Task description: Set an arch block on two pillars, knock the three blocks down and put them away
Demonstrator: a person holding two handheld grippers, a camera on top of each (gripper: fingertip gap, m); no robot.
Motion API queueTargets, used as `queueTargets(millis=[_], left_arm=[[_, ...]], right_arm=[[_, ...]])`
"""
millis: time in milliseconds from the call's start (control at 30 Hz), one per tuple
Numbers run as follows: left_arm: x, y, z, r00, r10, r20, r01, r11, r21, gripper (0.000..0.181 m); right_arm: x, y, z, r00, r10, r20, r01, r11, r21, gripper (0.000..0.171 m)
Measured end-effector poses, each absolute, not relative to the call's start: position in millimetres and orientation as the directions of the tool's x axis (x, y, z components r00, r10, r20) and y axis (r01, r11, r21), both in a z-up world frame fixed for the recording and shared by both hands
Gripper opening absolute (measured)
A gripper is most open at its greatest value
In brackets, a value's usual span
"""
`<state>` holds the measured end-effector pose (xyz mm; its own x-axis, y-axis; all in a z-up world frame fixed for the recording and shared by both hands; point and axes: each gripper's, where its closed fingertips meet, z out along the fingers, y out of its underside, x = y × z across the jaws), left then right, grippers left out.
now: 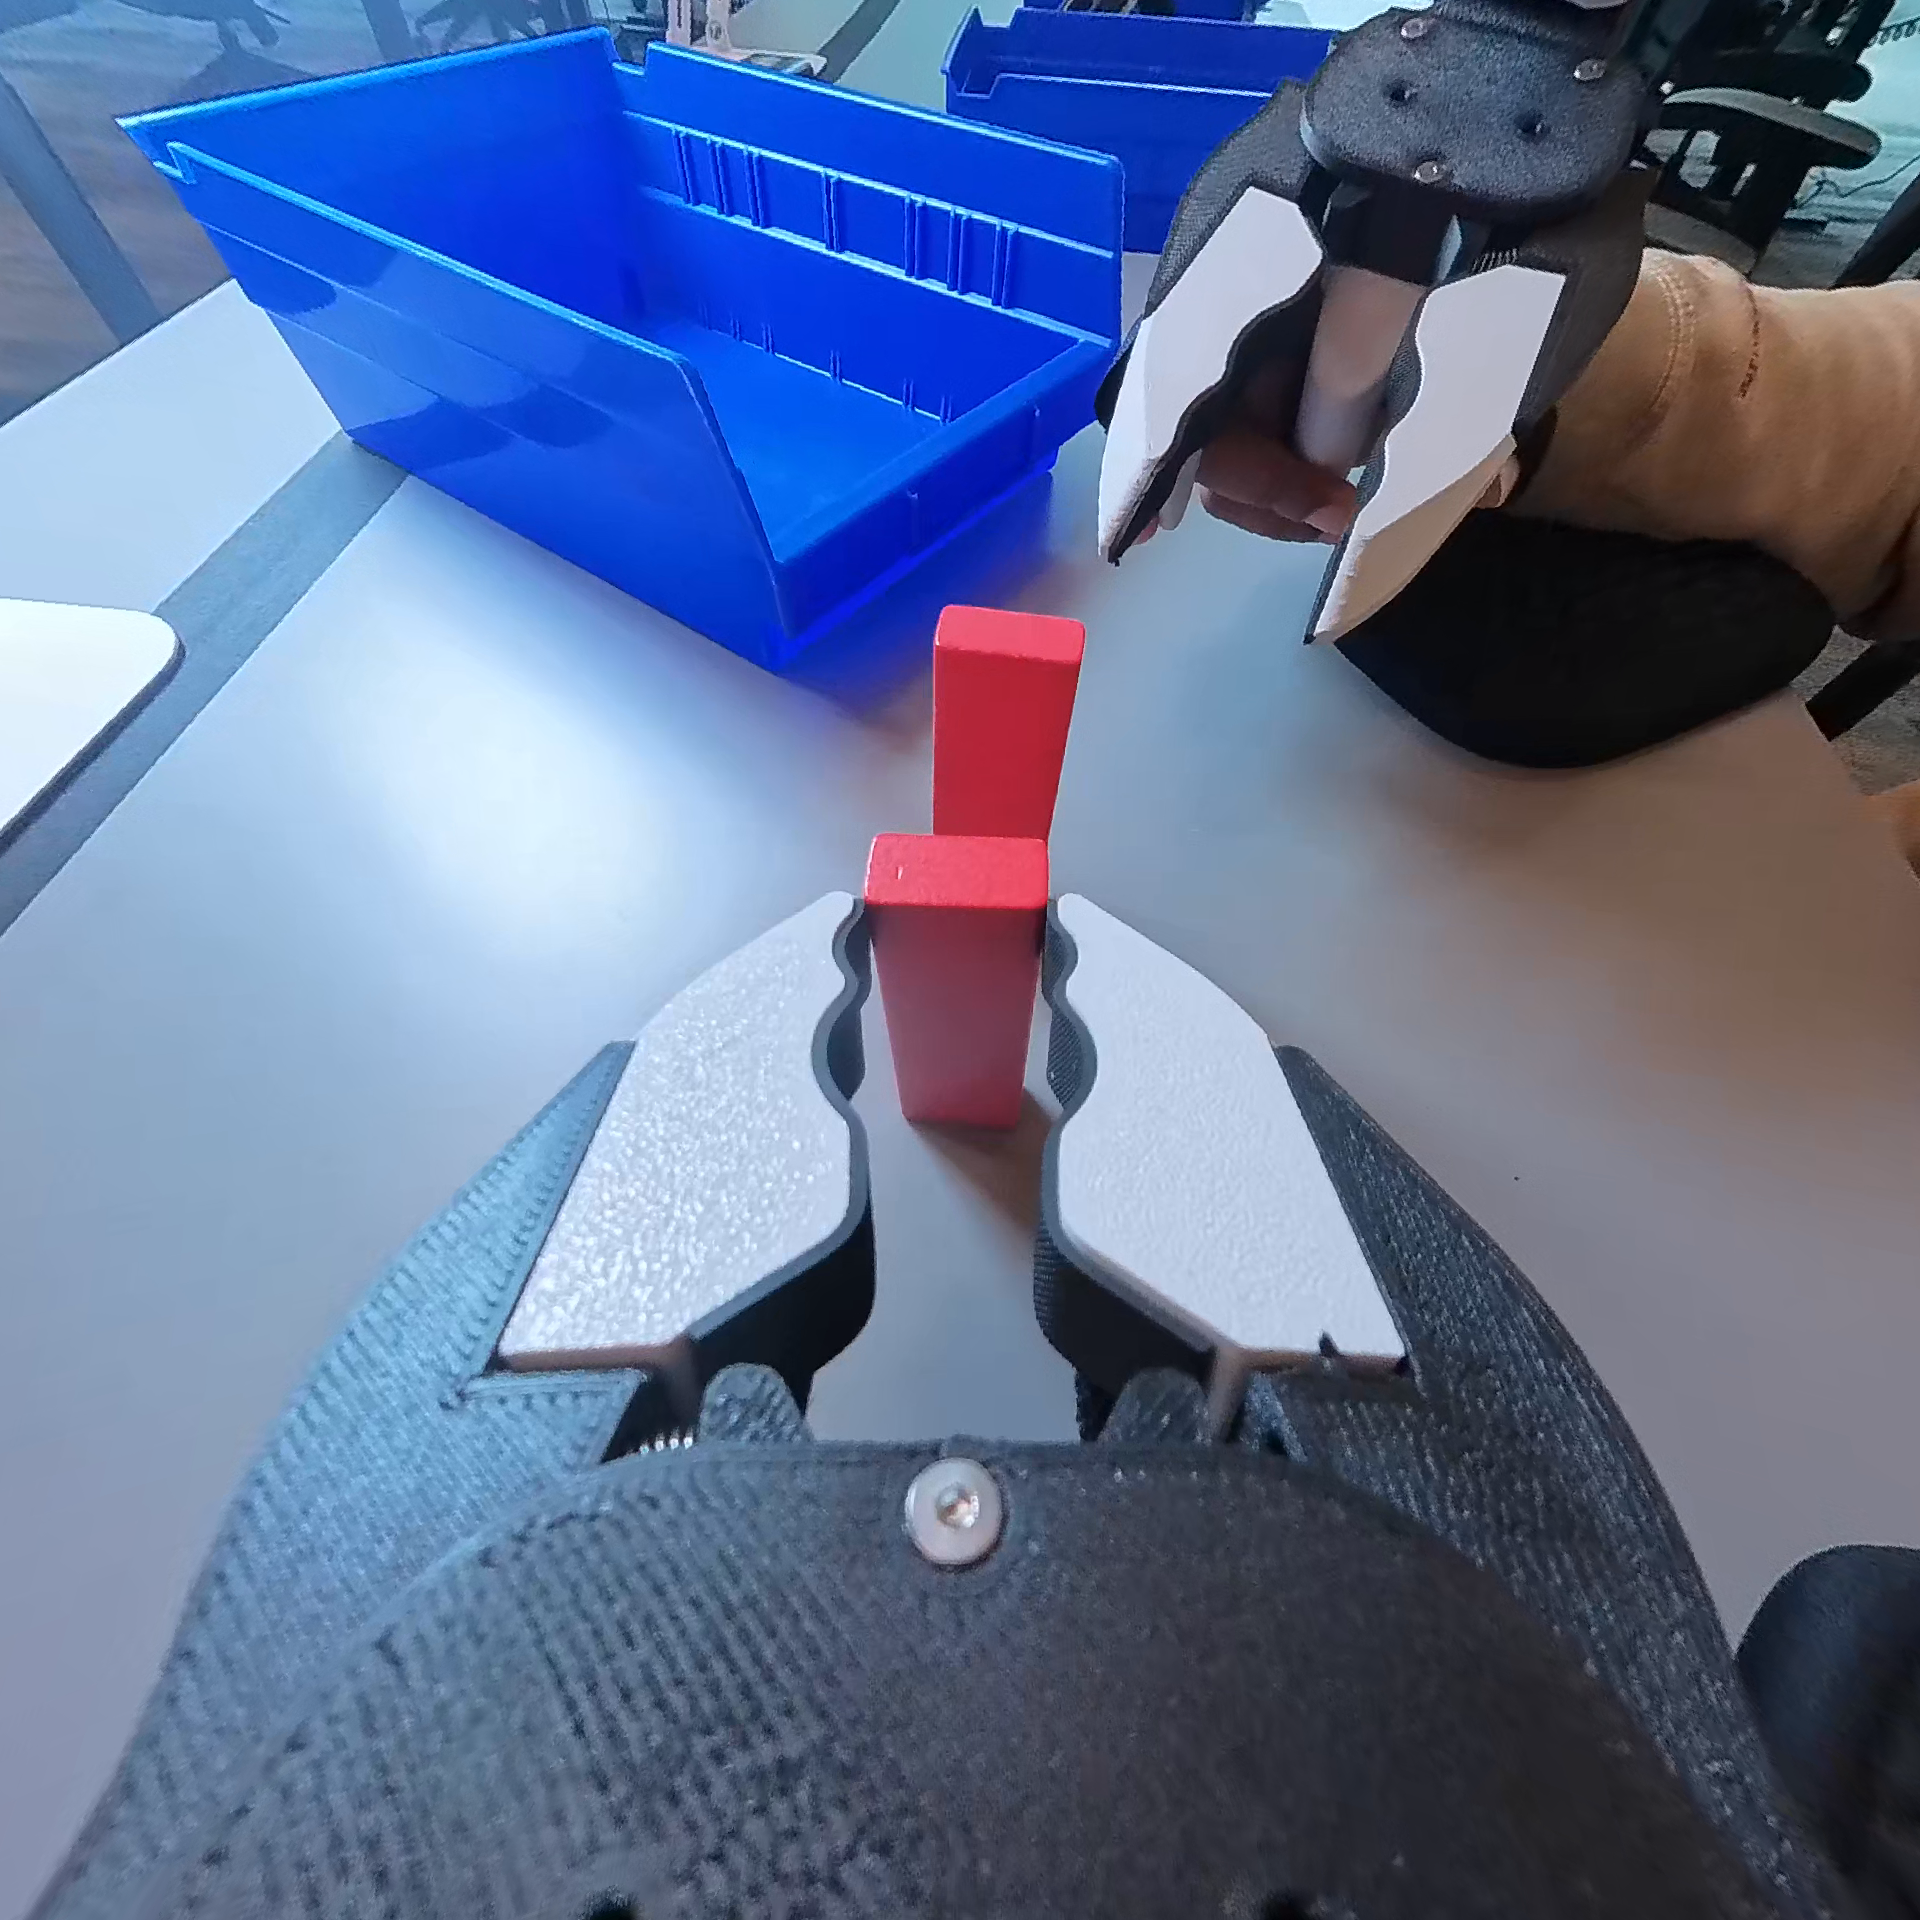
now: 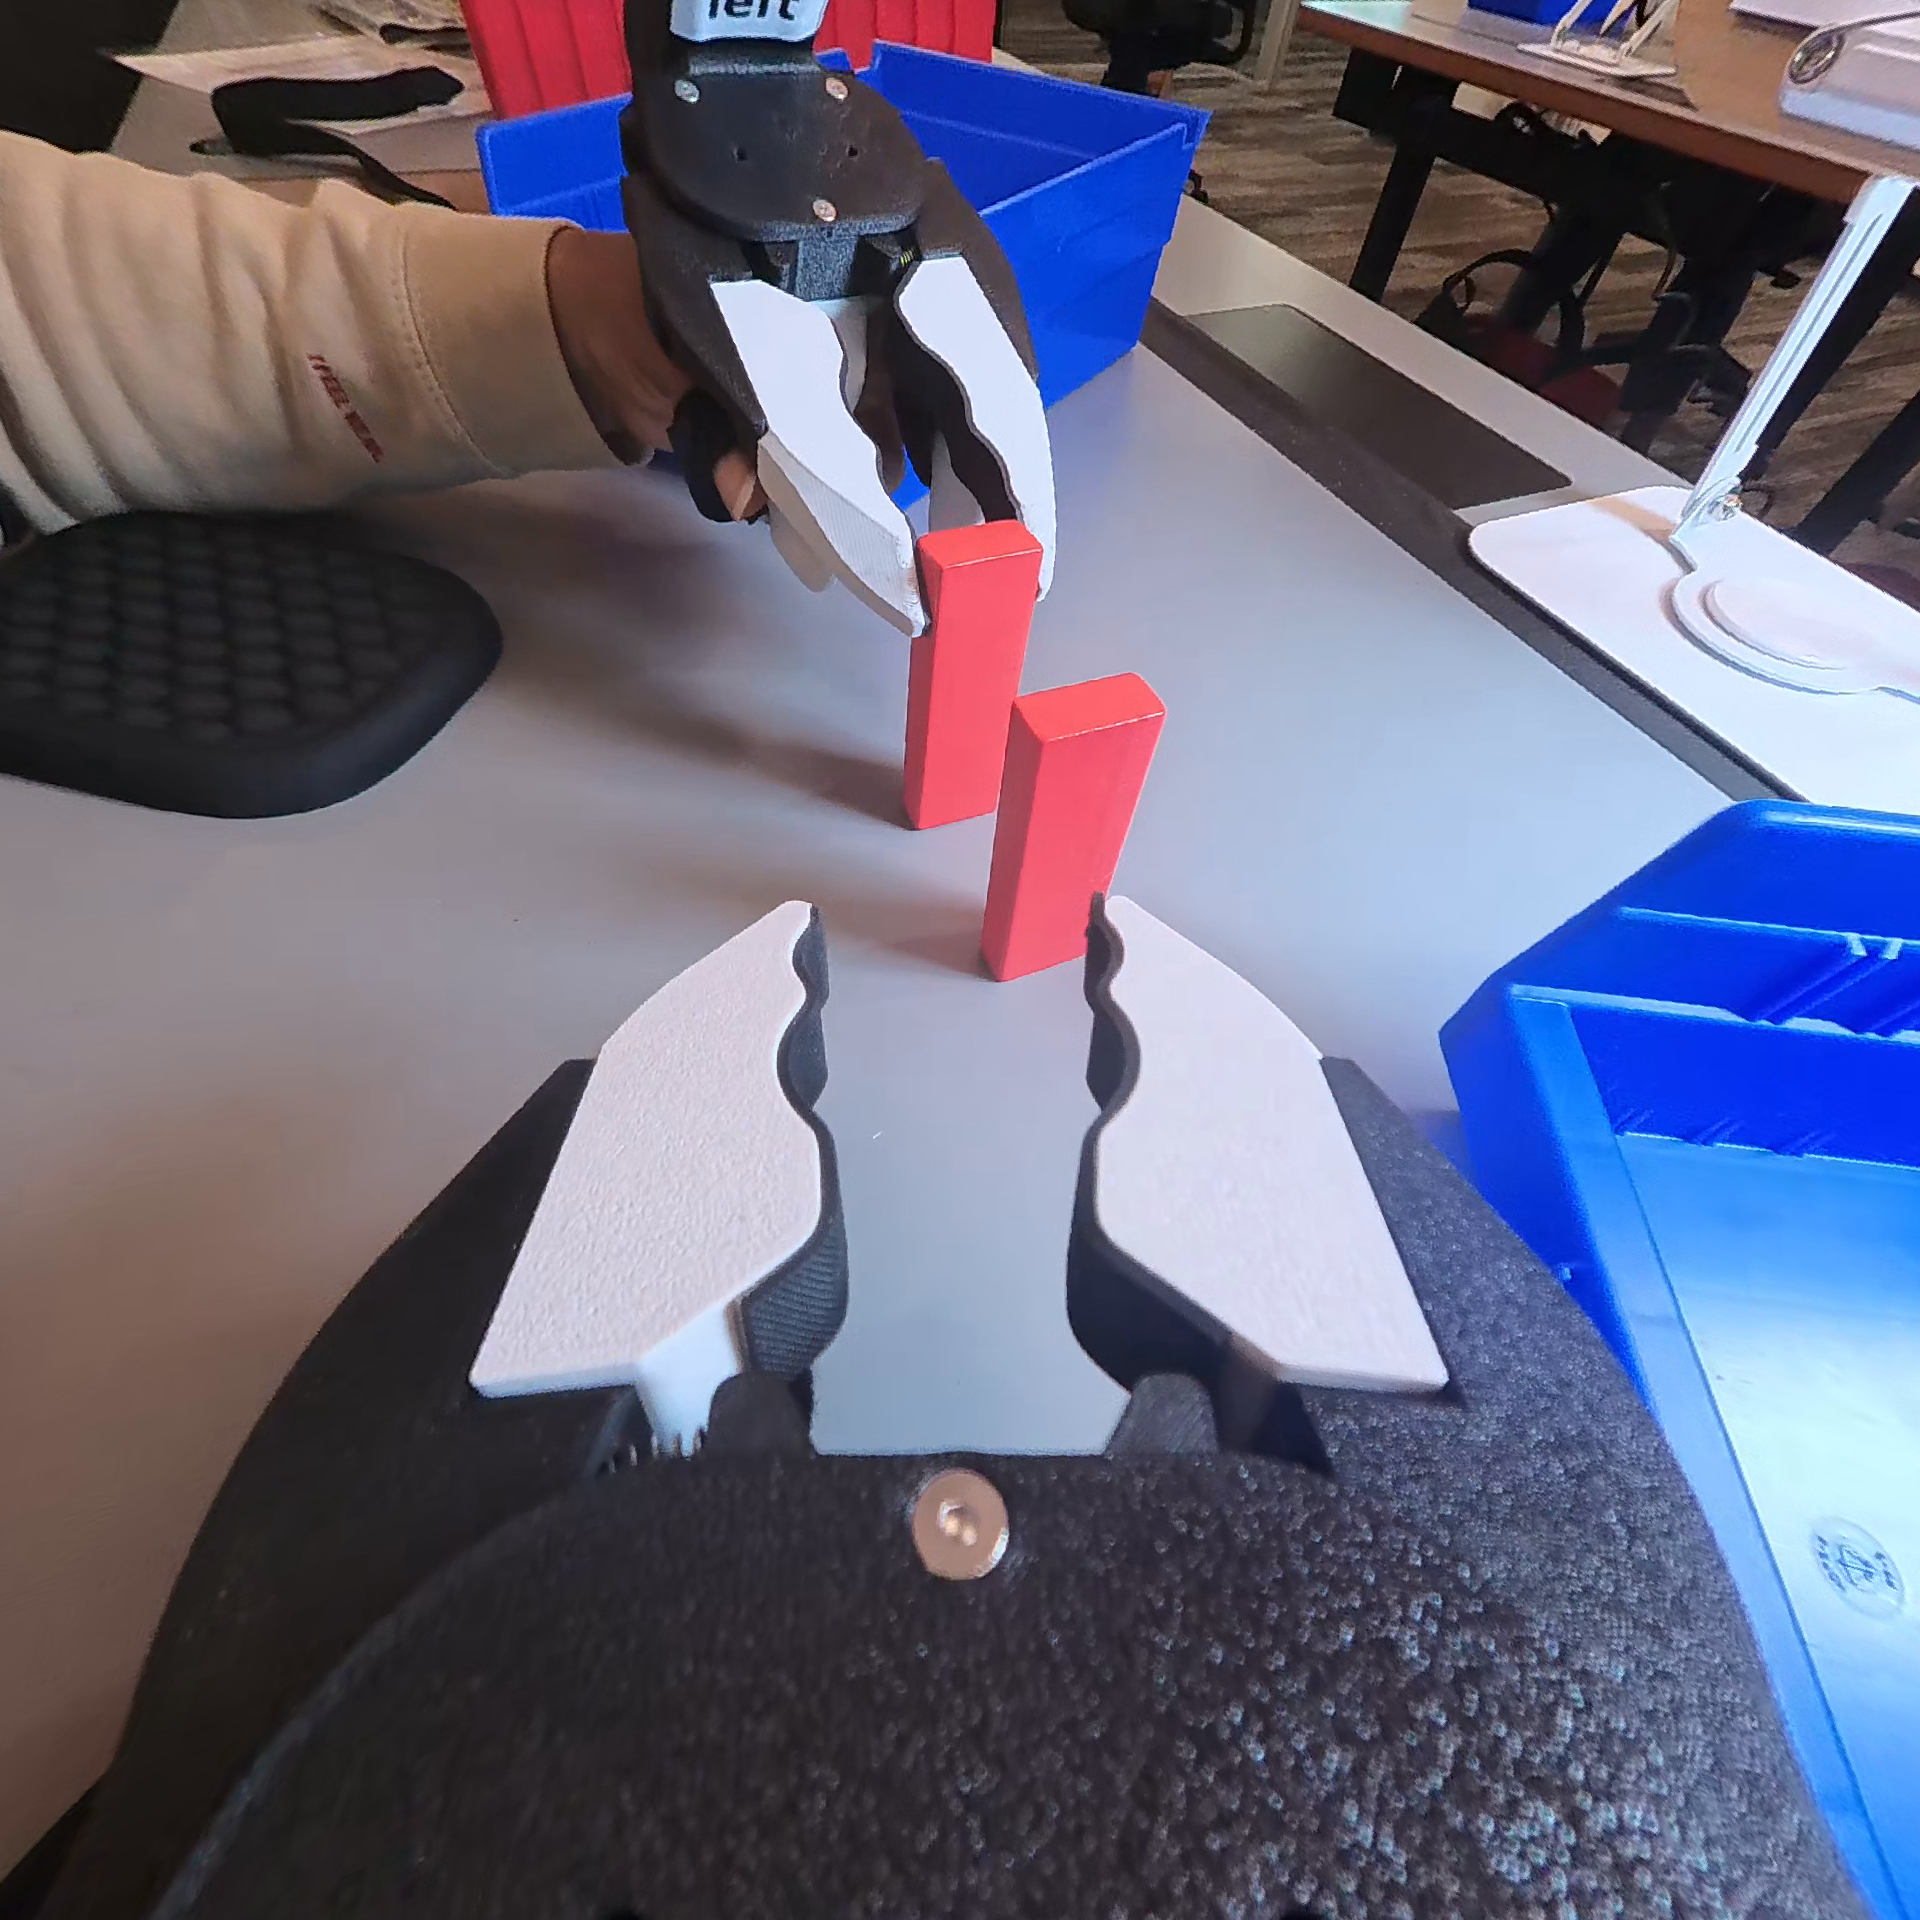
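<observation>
Two red pillar blocks stand upright close together on the grey table. My left gripper is shut on the top of the nearer pillar; the other pillar stands free behind it. In the right wrist view the left gripper holds the farther pillar. My right gripper is open and empty, with its right fingertip beside the base of the free pillar. It also shows in the left wrist view, raised beyond the pillars. No arch block is in view.
A large blue bin stands just past the pillars, and shows at the right in the right wrist view. More blue bins stand farther off. A black mesh pad and a white stand base flank the work area.
</observation>
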<state>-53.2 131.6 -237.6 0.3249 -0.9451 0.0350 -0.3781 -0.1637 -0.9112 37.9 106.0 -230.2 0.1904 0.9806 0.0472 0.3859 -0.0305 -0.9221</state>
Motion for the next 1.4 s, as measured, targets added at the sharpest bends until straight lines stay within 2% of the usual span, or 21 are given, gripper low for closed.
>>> queueTargets(millis=[1400], left_arm=[[-51.3,128.3,-240.7,0.250,-0.968,0.012,-0.366,-0.106,-0.925,0.034]], right_arm=[[36.9,102.6,-231.9,0.166,0.986,0.027,0.381,-0.039,-0.924,0.048]])
